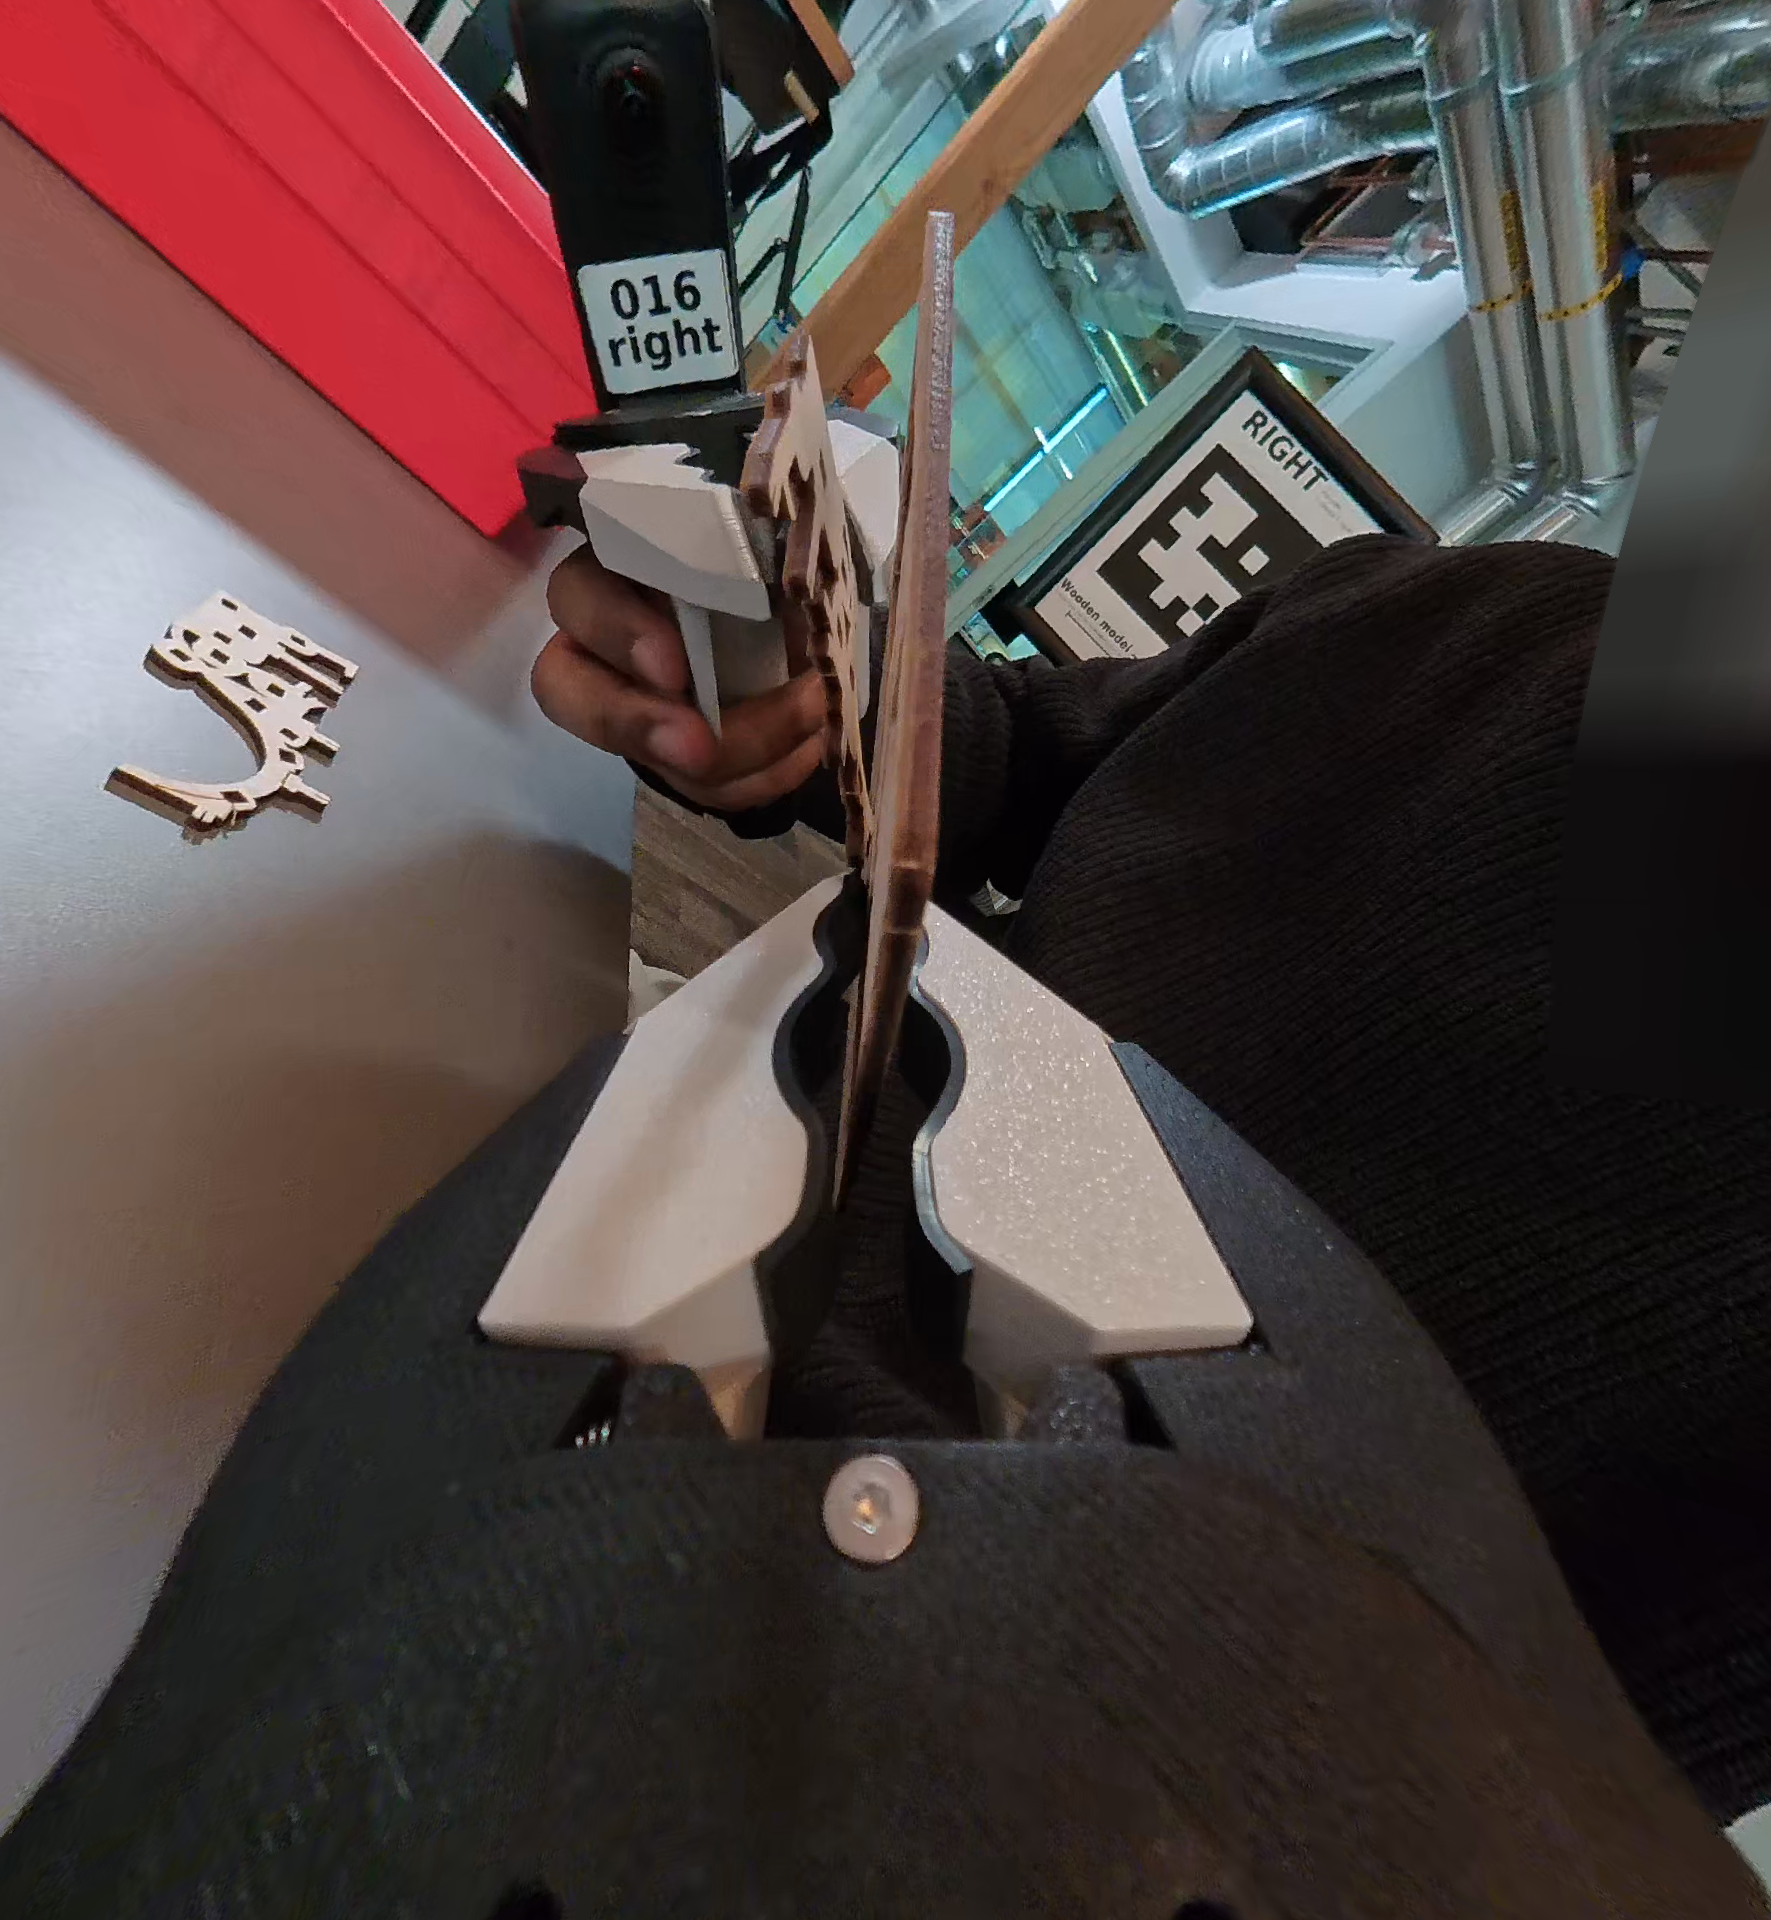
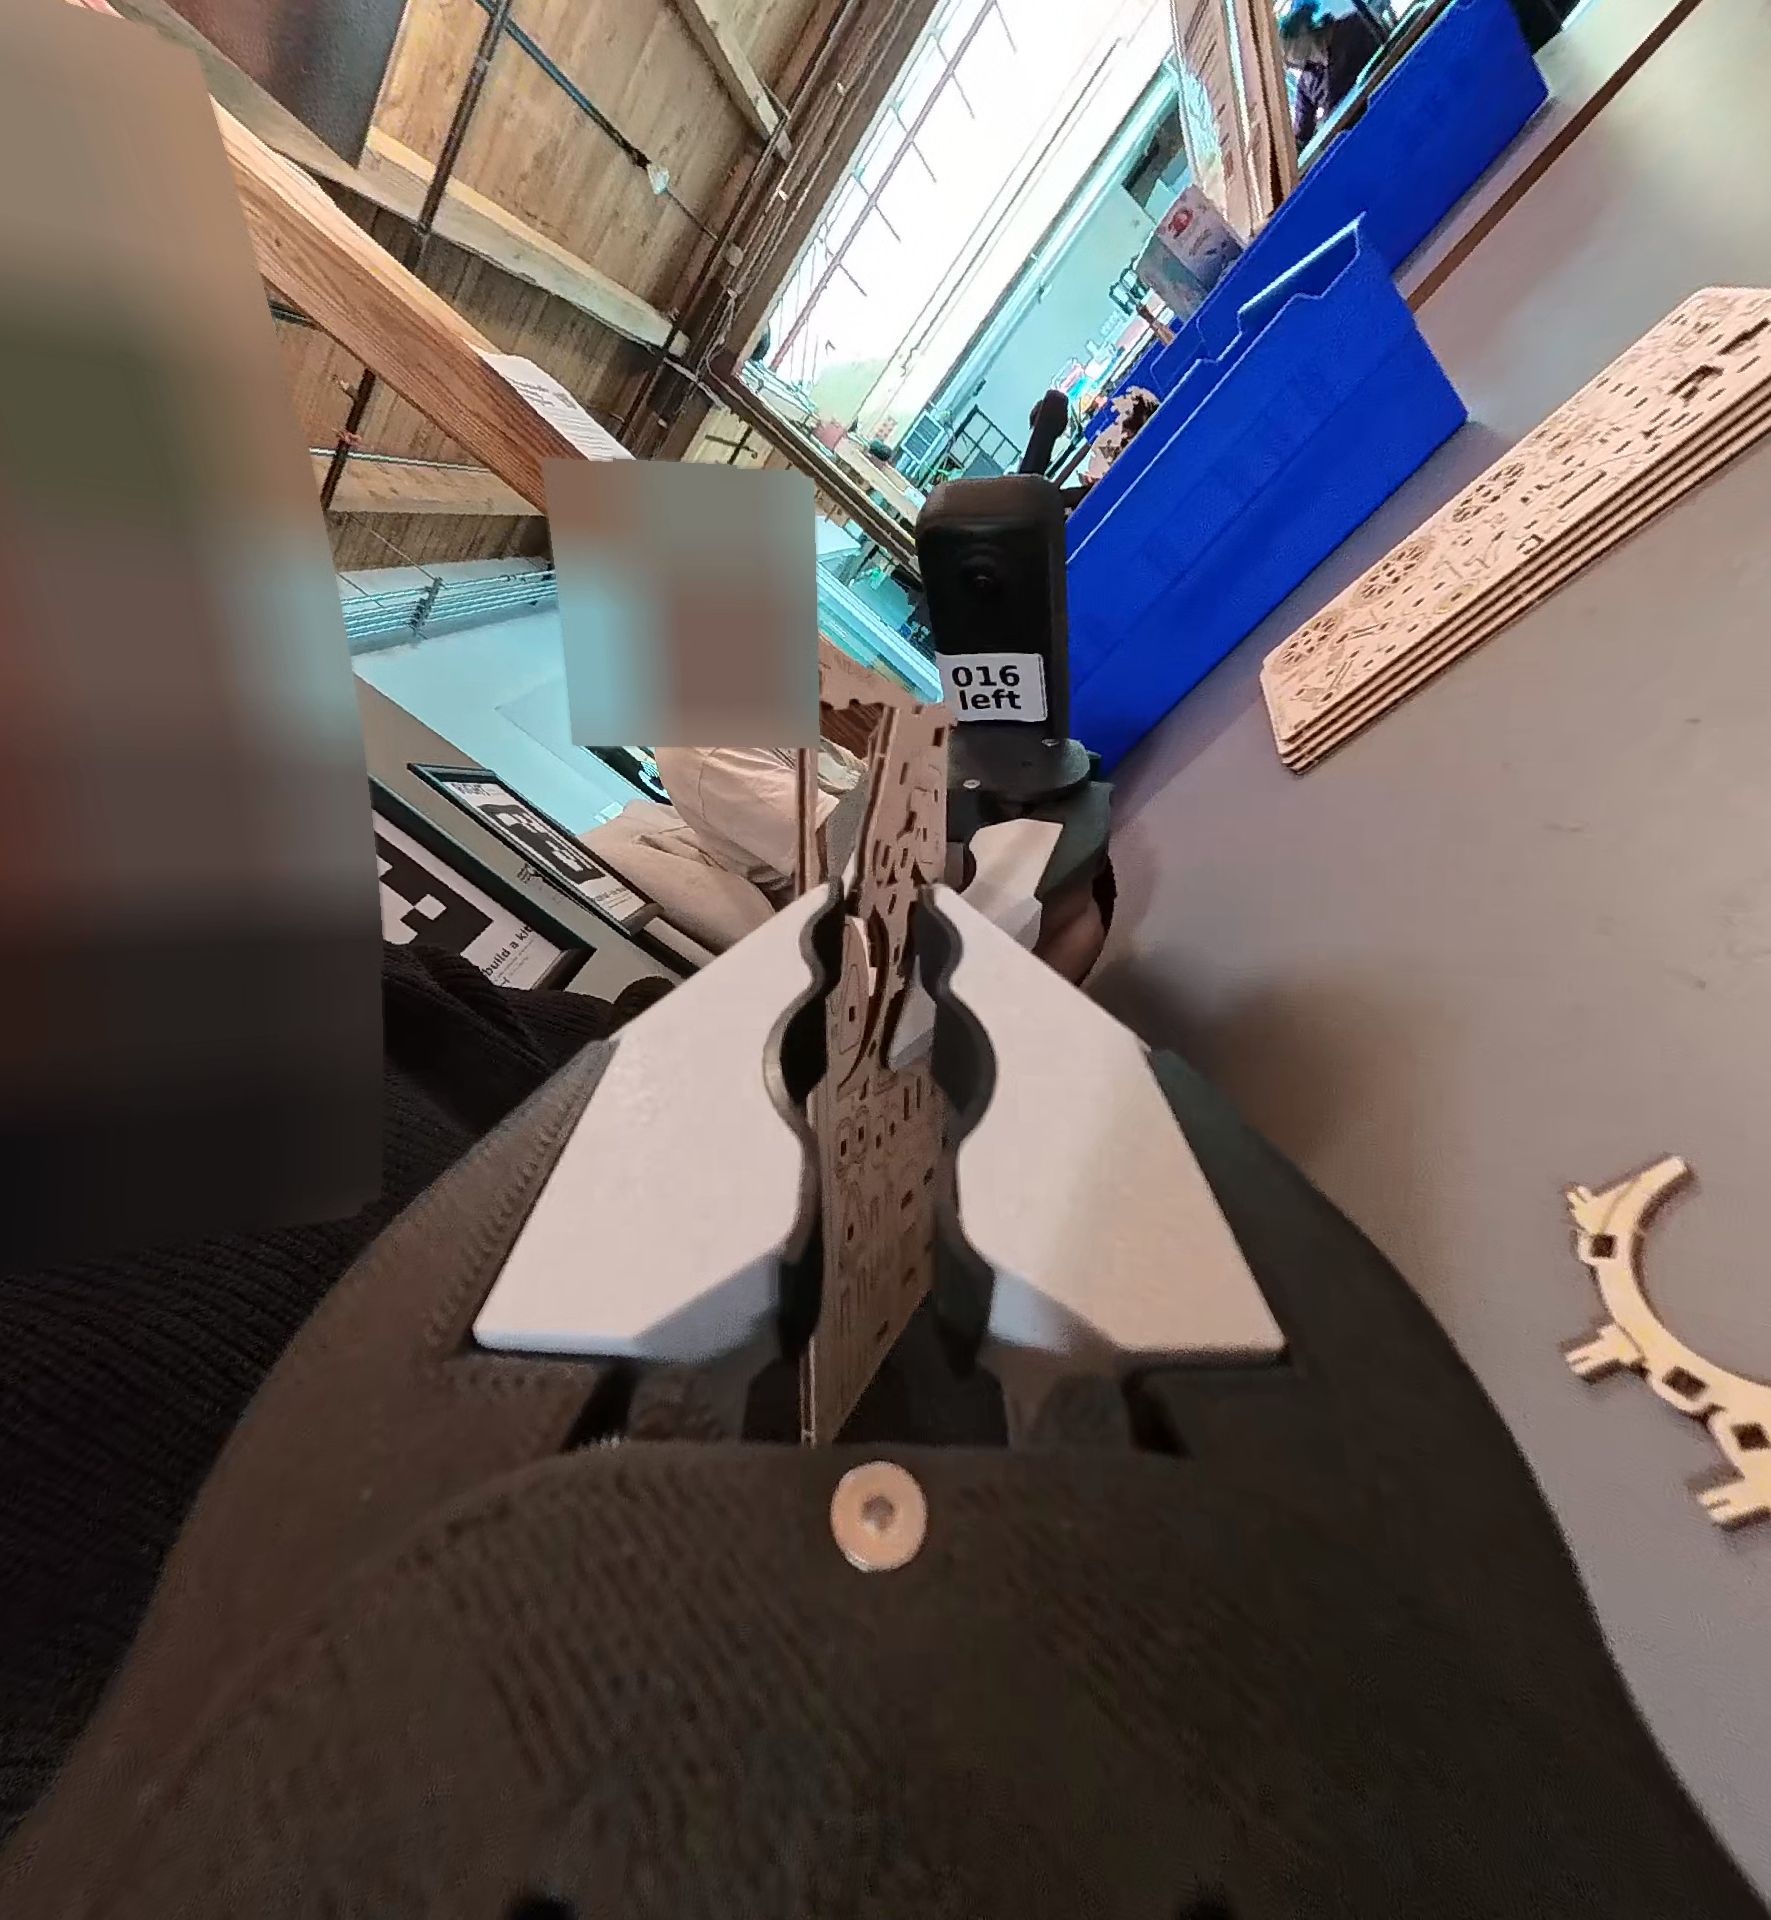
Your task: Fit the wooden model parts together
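Note:
In the left wrist view my left gripper (image 1: 886, 914) is shut on a thin wooden sheet (image 1: 928, 571), seen edge-on and standing upright. My right gripper (image 1: 793, 509) comes in from beyond it, shut on a notched wooden cut-out part (image 1: 824, 582) held close against the sheet's left face. In the right wrist view my right gripper (image 2: 879, 899) is shut on that engraved part (image 2: 886, 1164). A white finger (image 2: 1011, 873) of the left gripper shows just behind it. Both are held in the air beside the table edge.
A loose curved wooden part (image 1: 247, 707) lies on the grey table (image 1: 133, 1039); it also shows in the right wrist view (image 2: 1691, 1382). A stack of wooden sheets (image 2: 1546, 520) and blue bins (image 2: 1255, 499) stand farther off. A red box (image 1: 289, 239) sits at the table's far side. One gripper's finger ends stand about 5 centimeters off the other's.

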Demonstrator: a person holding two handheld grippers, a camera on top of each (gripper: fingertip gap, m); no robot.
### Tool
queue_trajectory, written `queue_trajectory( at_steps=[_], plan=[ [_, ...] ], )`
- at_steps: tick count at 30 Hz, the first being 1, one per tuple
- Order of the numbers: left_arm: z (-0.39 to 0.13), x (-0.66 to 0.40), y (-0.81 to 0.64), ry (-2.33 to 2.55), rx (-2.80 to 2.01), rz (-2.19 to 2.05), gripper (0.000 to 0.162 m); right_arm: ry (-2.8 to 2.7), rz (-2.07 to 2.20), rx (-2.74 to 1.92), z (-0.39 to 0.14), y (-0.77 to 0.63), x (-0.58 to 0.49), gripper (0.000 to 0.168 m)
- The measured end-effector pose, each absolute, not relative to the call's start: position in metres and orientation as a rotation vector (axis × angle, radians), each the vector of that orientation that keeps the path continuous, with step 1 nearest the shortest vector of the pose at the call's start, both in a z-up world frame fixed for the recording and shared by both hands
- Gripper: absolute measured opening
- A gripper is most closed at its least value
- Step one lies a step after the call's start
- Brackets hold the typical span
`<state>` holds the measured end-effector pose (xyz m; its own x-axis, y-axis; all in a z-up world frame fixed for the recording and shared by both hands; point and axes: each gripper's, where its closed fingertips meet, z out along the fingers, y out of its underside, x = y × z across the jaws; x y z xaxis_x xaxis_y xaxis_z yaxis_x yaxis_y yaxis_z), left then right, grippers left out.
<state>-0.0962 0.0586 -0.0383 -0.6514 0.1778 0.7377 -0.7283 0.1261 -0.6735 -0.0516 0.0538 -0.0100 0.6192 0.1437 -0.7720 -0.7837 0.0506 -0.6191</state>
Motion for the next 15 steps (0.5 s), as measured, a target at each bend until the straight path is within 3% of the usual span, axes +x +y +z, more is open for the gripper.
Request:
queue_trajectory(
  at_steps=[15],
  plan=[
    [-0.047, -0.09, 0.056, -1.718, 0.609, 1.582, 0.0, 0.64, 0.691, -1.429, -0.024, 0.059, -0.045, 0.001]
  ],
)
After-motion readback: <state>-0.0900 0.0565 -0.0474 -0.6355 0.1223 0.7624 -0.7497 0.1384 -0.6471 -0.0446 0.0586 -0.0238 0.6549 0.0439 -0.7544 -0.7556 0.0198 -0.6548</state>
